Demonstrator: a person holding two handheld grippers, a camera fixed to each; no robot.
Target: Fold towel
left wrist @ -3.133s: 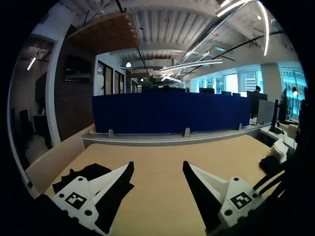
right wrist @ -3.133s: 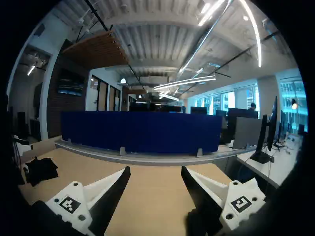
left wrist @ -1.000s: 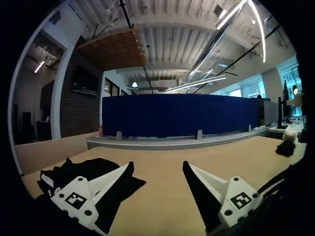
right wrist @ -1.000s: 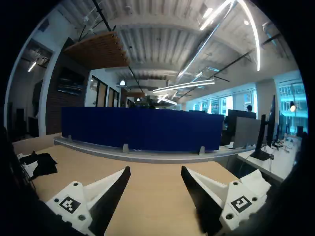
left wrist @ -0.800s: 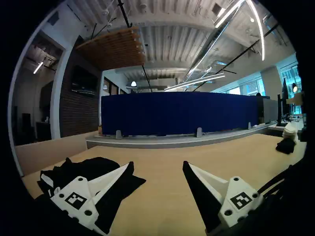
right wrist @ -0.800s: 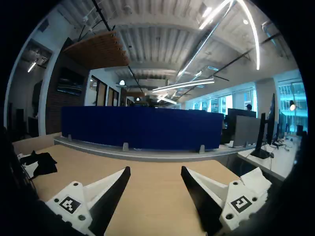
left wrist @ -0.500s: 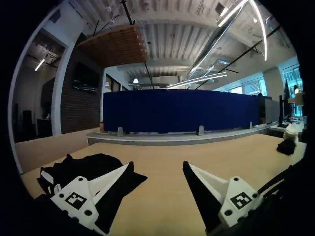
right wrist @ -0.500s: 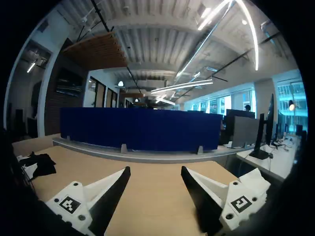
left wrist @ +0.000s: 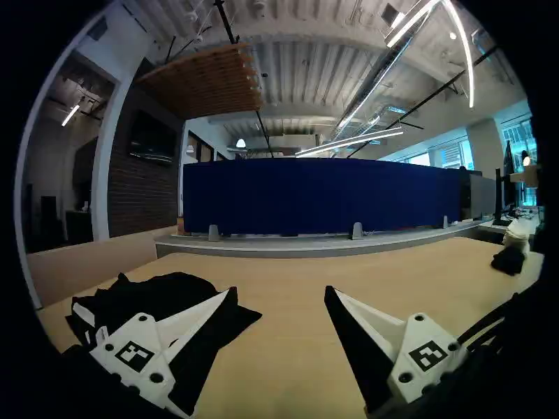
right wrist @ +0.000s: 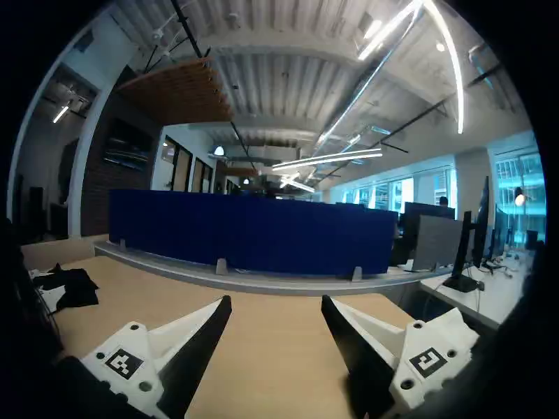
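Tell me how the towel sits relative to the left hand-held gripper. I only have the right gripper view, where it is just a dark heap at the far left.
Observer: In the left gripper view the towel lies crumpled on the table, partly behind one finger of the left hand-held gripper.
Operator: Is it gripped?
Observer: No. The jaws stand open, with bare table between them.
Operator: Anything else on that table?
Observer: A small dark bundle at its far right edge. I cannot tell what it is.
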